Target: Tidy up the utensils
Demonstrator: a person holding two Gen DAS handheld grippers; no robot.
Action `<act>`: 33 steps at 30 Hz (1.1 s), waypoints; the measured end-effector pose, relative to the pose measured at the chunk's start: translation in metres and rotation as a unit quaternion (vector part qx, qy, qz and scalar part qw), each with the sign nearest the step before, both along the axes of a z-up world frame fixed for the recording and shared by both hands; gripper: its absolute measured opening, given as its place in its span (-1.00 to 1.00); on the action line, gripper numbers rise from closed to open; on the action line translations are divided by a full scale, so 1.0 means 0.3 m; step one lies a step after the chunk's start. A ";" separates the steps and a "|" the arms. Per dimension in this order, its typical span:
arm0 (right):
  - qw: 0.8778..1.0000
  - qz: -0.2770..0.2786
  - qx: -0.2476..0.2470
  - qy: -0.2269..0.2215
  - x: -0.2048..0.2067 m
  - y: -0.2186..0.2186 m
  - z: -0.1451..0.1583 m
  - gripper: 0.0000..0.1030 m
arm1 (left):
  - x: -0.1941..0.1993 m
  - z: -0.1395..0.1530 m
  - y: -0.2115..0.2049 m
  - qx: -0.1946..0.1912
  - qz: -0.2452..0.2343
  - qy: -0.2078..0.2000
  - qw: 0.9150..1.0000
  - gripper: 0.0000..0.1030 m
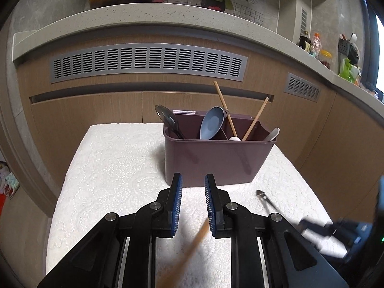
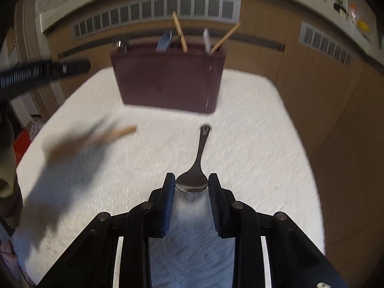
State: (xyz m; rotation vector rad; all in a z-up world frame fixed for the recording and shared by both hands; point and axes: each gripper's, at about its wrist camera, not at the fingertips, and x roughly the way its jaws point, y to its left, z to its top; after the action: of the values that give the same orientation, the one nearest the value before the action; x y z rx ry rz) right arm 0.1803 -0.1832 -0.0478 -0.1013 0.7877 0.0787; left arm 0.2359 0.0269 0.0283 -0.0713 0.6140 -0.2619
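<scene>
A maroon utensil holder stands on the white embossed cloth. It holds a black ladle, a grey-blue spoon, a white spoon and two wooden chopsticks. My right gripper is shut on the bowl of a dark metal spoon, whose handle points at the holder. In the left wrist view that spoon's handle shows at lower right. My left gripper is shut to a narrow slit with nothing between its tips. Under it slants a blurred loose chopstick, its far end hidden behind the right finger.
Wooden cabinet fronts with grey vent grilles rise right behind the cloth. The stone counter above carries a dark pot, with bottles and jars further right. The left gripper's black body crosses the upper left of the right wrist view.
</scene>
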 end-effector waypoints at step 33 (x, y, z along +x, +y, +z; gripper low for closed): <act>0.998 0.018 0.046 -0.038 0.093 -0.121 0.191 -0.49 | 0.115 -0.265 -0.201 0.182 -0.166 0.258 0.934 -0.50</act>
State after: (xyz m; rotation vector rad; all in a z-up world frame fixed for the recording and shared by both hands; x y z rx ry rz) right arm 0.2083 -0.2194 0.0093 -0.0310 0.7043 0.1434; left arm 0.2703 -0.0335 -0.0513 0.3364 1.1926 -0.4583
